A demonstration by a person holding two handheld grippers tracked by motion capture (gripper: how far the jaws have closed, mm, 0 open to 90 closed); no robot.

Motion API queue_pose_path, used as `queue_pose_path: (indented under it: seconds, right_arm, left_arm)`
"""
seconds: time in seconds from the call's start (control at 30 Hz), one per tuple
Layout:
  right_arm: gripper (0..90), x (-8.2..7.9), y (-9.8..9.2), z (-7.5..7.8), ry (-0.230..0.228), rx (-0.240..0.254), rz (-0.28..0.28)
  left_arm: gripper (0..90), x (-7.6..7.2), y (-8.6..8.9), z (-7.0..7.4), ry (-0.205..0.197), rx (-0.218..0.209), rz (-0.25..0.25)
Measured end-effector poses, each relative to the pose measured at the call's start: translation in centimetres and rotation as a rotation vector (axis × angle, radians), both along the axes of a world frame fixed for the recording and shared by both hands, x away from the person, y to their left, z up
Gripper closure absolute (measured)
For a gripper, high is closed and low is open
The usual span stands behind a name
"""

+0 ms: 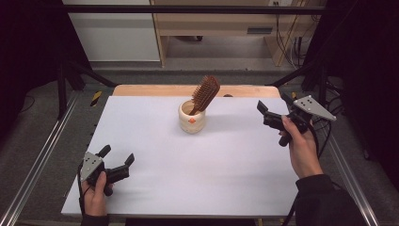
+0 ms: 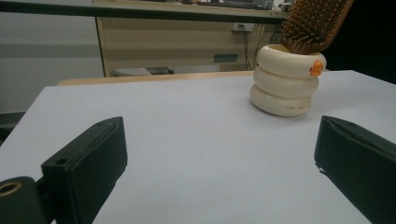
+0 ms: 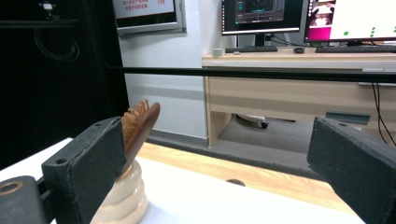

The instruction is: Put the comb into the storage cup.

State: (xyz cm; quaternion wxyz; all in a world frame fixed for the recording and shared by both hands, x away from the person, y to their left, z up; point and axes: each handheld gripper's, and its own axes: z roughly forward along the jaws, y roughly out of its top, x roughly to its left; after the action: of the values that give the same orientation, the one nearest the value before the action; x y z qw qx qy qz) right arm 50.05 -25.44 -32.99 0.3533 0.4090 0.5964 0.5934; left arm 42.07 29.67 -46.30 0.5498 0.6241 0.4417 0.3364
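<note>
Right claw (image 1: 269,114) released, nearer; hairbrush (image 1: 205,94) in cup (image 1: 192,117) at nine o'clock, leaning toward one. Left claw (image 1: 115,159) released, far.

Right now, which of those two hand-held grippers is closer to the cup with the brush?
The right hand-held gripper, raised beside the cup. The left hand-held gripper sits low near the table's front edge.

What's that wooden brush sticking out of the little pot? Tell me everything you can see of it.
The hairbrush looks like reddish-brown wood, with a broad paddle head covered in matching bristle pins. It stands handle-down in the cream, ring-stacked cup near the table's far middle, head leaning up and to the right against the rim. Its handle is hidden inside. Only the cup touches it.
</note>
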Motion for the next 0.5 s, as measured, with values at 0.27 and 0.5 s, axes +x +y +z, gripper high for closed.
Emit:
queue_pose_path:
  seconds: [0.27,0.5]
  right_arm:
    - [4.6,-1.7,-1.2,-2.0,0.018,-0.033,-0.013]
    - [4.6,-3.4,-2.3,-3.7,0.025,-0.047,-0.022]
  left_arm:
    - [2.5,-0.3,0.2,0.1,0.001,-0.012,-0.008]
    - [2.5,-0.6,0.7,0.2,-0.001,-0.033,-0.002]
